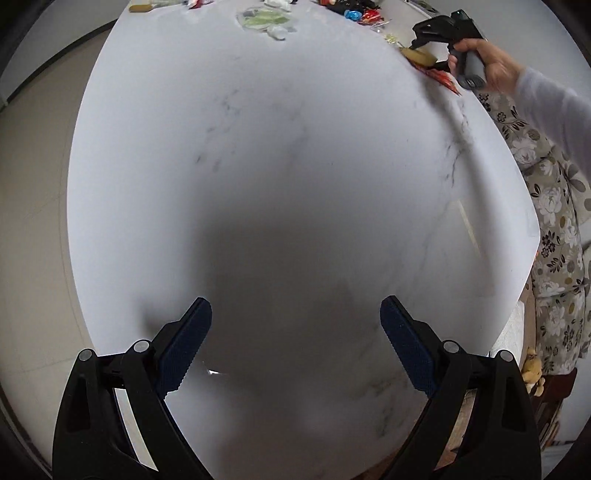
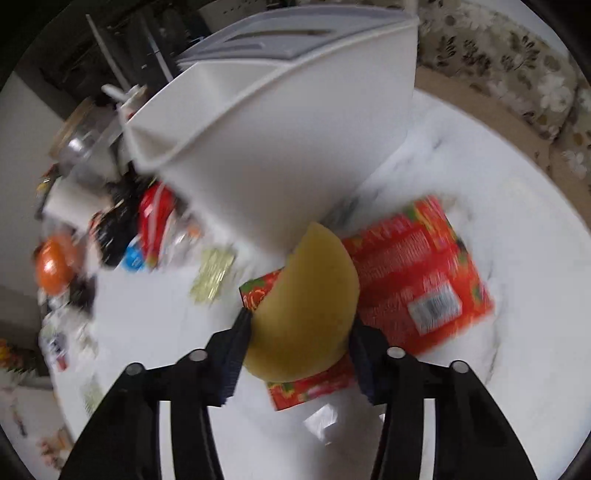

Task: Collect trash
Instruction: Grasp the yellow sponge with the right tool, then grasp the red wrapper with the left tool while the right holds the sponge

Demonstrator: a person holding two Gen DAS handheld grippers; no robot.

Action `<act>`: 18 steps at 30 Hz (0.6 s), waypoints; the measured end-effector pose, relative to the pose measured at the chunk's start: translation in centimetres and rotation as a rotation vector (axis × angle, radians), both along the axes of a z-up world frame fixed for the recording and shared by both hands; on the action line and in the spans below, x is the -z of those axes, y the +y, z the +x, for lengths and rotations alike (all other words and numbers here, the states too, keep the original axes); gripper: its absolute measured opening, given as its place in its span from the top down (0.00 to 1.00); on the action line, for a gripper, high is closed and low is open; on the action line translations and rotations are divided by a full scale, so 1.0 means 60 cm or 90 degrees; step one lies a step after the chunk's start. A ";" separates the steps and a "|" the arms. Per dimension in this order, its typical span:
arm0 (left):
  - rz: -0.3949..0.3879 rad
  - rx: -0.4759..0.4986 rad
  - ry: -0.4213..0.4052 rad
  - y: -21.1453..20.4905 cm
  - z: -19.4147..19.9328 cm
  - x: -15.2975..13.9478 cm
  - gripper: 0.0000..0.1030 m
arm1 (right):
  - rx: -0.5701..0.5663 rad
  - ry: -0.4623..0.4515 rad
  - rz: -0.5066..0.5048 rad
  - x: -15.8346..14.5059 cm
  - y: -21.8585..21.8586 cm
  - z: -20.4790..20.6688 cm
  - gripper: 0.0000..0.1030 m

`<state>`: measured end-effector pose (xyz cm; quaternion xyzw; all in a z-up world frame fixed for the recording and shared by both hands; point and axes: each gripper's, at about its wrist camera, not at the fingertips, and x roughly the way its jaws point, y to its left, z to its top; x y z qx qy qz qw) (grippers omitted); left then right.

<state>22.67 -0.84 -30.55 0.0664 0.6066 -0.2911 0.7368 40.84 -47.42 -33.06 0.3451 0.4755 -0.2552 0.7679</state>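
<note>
A yellow half-round piece point(image 2: 310, 306), soft-looking like a peel or sponge, sits between the pads of my right gripper point(image 2: 299, 332), which press on both of its sides. It hangs just over a flat red packet point(image 2: 417, 273) on the white marble table point(image 2: 147, 325). A white bin point(image 2: 277, 140) stands close behind. The left wrist view shows that gripper point(image 1: 424, 48) far off at the table's right edge, held by a hand point(image 1: 495, 62). My left gripper point(image 1: 295, 314) stands open over bare marble point(image 1: 277, 147) with nothing between its fingers.
Wrappers lie at the table's far end: a greenish plastic one point(image 1: 258, 16) and blue and red ones point(image 1: 365, 15). Left of the bin are a gold wrapper point(image 2: 212, 277), a red bag point(image 2: 155, 218), an orange object point(image 2: 53, 269) and a glass jar point(image 2: 79, 136). Floral clothing point(image 1: 554, 206) lines the right edge.
</note>
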 end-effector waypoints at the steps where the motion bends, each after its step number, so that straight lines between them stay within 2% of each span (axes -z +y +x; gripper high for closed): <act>1: -0.007 0.004 0.001 -0.003 0.004 -0.004 0.12 | -0.011 -0.001 0.002 0.001 0.005 -0.012 0.57; 5: -0.025 0.036 -0.011 -0.022 0.013 -0.022 0.12 | -0.071 -0.013 0.030 0.002 0.042 -0.080 0.59; 8: -0.022 0.068 -0.030 -0.028 0.018 -0.031 0.12 | -0.094 -0.030 0.073 0.005 0.072 -0.158 0.60; 10: -0.029 0.088 -0.041 -0.055 0.035 -0.036 0.12 | -0.092 -0.072 0.101 -0.010 0.081 -0.196 0.60; 14: -0.057 0.132 -0.097 -0.138 0.070 -0.048 0.12 | -0.082 -0.164 0.123 -0.076 0.091 -0.275 0.60; 18: -0.083 0.153 -0.124 -0.277 0.144 -0.048 0.12 | -0.055 -0.229 0.105 -0.145 0.084 -0.376 0.60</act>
